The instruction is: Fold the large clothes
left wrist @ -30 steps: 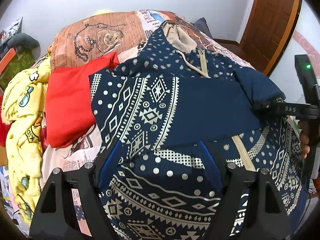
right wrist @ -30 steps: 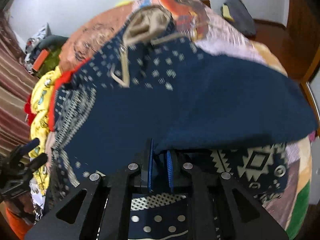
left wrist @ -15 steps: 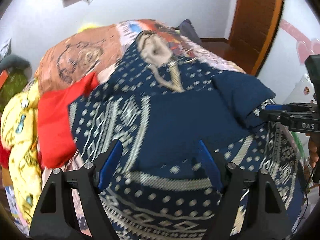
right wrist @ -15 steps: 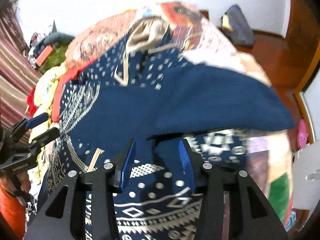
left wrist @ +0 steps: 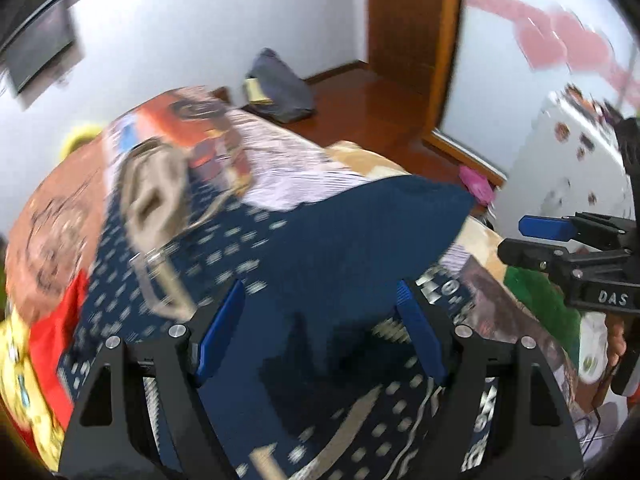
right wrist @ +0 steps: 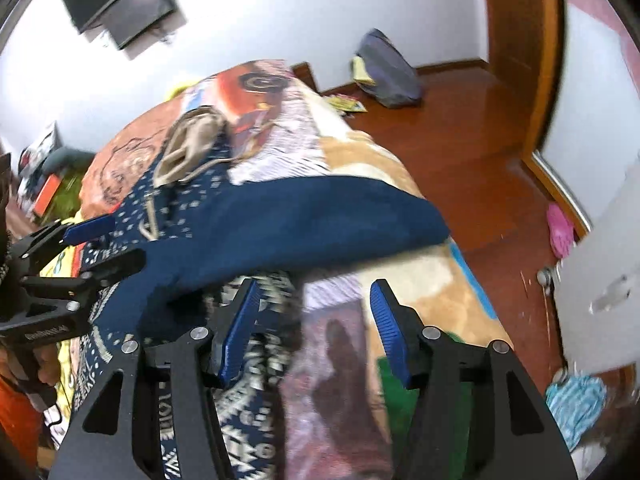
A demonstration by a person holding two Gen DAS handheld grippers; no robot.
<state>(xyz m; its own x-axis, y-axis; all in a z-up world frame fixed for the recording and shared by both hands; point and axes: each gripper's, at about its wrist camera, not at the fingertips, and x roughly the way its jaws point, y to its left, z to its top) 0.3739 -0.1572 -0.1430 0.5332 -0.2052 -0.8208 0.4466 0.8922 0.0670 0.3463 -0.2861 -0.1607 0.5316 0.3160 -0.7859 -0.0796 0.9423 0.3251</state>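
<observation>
**Both grippers held apart over a patterned hoodie on the bed**

A navy blue hooded sweatshirt with a cream geometric and dotted print lies spread across a bed covered by a multicoloured printed blanket. Its beige-lined hood points toward the far end of the bed, with a pale drawstring trailing below it. A plain navy sleeve lies folded across the body of the garment, its end reaching toward the blanket's edge near the wooden floor.

The left gripper hovers above the lower part of the sweatshirt. Its jaws stand wide, the blue pads well apart, with nothing between them but the cloth seen below. The right gripper sits over the garment's patterned edge and the bare blanket beside it; its jaws are likewise wide and hold nothing. Each gripper shows at the side of the other's view, also with jaws parted.

A red cloth and a yellow printed fabric lie at the left side of the bed, next to the sweatshirt. On the reddish-brown wooden floor beyond the bed rests a grey bag against the white wall, near a brown wooden door frame. A dark wall-mounted screen hangs above. Both views are blurred by motion.
</observation>
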